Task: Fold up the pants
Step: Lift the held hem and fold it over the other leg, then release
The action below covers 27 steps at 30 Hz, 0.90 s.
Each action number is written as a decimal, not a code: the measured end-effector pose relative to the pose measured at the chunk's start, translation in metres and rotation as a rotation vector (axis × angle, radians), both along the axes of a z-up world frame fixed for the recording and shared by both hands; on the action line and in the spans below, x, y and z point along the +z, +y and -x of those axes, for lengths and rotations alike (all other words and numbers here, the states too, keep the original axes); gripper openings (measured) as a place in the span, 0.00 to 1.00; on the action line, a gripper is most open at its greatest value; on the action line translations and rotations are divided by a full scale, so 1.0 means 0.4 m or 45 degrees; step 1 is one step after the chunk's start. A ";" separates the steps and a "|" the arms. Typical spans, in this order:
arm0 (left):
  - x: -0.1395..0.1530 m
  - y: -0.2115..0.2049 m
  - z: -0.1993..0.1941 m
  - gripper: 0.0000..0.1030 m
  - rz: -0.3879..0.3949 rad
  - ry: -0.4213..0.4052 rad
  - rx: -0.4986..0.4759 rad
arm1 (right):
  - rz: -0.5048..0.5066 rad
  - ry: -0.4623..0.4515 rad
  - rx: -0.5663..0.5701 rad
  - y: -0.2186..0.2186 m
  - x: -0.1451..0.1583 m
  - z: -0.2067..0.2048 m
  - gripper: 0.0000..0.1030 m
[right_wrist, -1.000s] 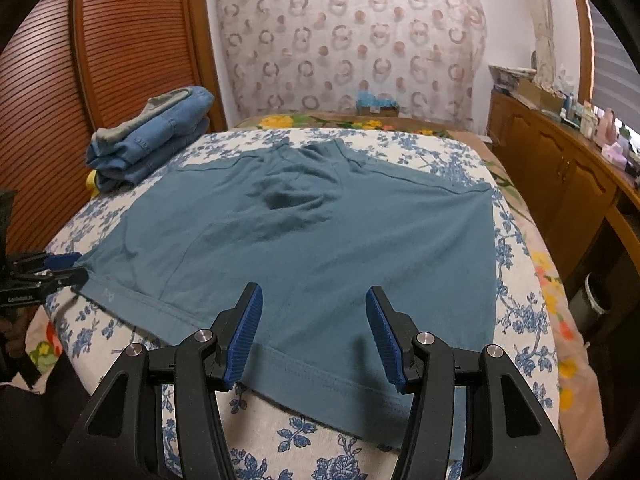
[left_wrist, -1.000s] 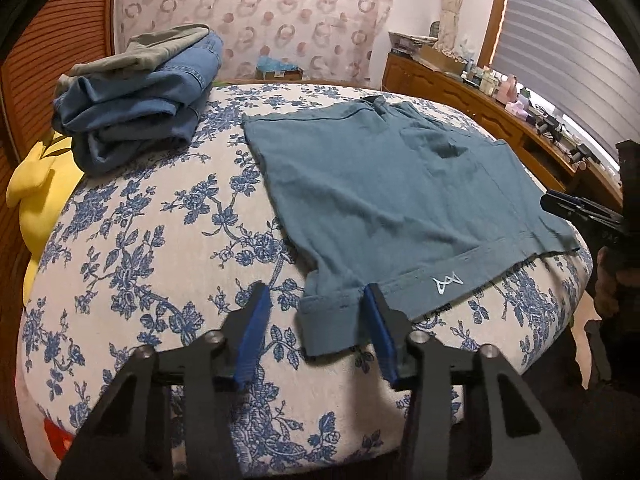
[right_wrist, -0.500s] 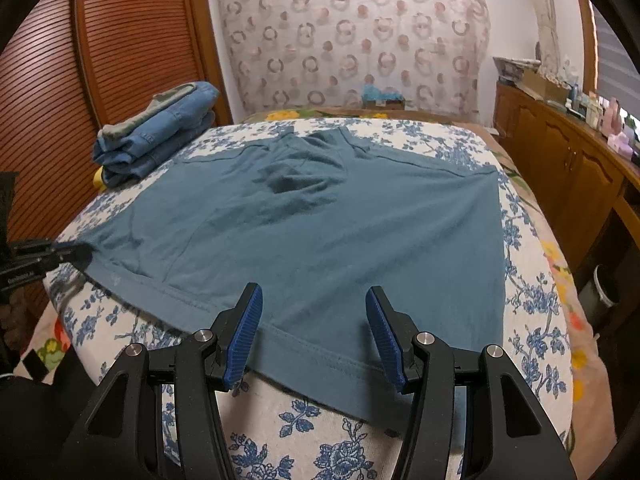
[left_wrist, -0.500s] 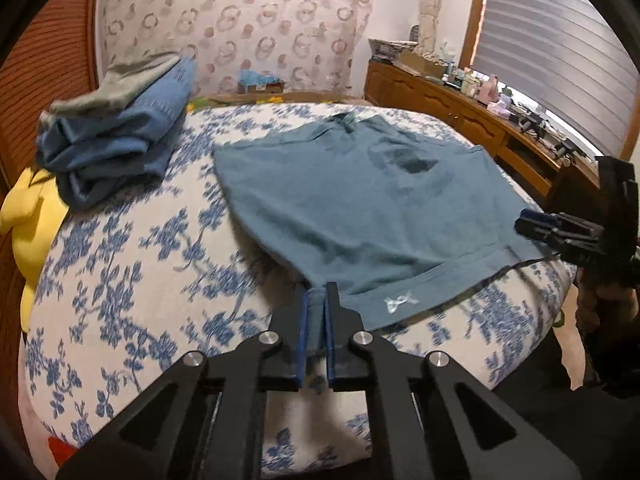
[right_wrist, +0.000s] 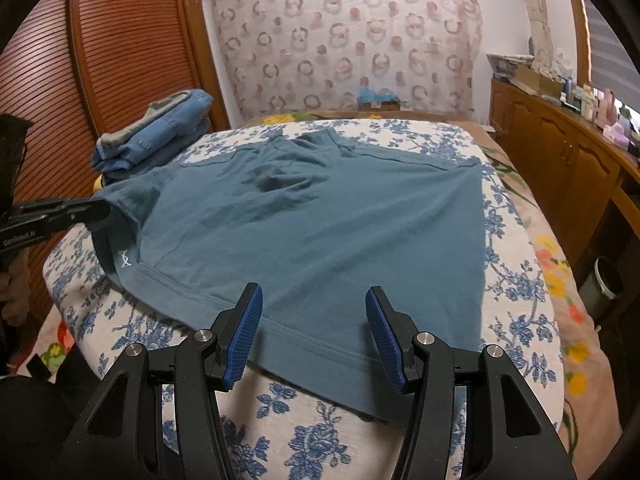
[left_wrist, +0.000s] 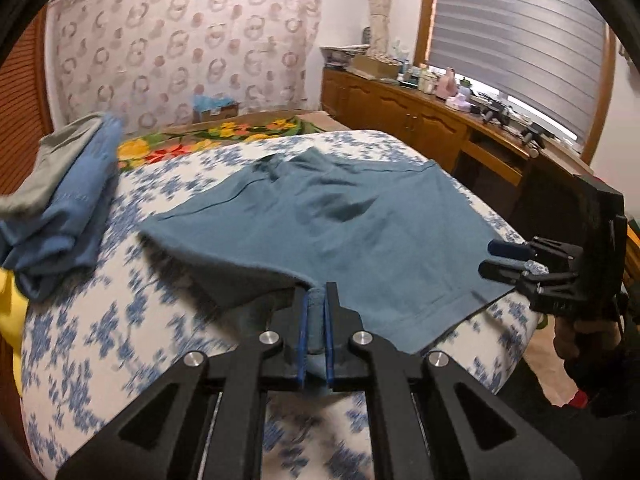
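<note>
The teal pants [right_wrist: 320, 232] are spread flat over the floral bed [right_wrist: 516, 280], and the first fold is judged to be starting. One hem corner is clamped and raised off the bed by the left gripper [left_wrist: 316, 320], at 6 o'clock in its view. The right gripper [right_wrist: 312, 332] is held wide apart over the near hem, nothing grasped. Next, that hem needs pinching, so both corners can be carried towards 12 o'clock
</note>
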<state>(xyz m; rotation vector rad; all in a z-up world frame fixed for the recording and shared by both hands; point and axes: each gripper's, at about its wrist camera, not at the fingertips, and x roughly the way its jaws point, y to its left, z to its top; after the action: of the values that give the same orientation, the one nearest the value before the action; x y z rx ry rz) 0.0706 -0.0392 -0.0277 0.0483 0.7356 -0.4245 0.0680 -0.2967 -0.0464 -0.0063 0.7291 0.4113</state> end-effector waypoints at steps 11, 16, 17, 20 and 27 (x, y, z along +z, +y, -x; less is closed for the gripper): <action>0.034 -0.131 -0.043 0.03 -0.017 -0.023 -0.130 | -0.005 -0.001 -0.035 -0.047 -0.006 0.007 0.53; 0.050 -0.190 -0.048 0.03 -0.019 -0.033 -0.187 | -0.009 -0.004 -0.053 -0.066 -0.002 0.014 0.53; 0.054 -0.202 -0.048 0.03 -0.020 -0.036 -0.197 | -0.008 -0.005 -0.054 -0.069 -0.002 0.013 0.53; 0.068 -0.237 -0.052 0.03 -0.017 -0.042 -0.229 | -0.008 -0.009 -0.064 -0.079 0.000 0.016 0.53; 0.076 -0.276 -0.060 0.06 -0.019 -0.030 -0.230 | -0.011 -0.014 -0.077 -0.096 0.005 0.022 0.53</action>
<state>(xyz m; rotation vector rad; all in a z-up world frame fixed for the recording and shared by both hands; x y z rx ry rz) 0.0944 -0.1495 0.0028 0.1340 0.7137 -0.5899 0.0594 -0.3350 -0.0443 0.0219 0.7152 0.3564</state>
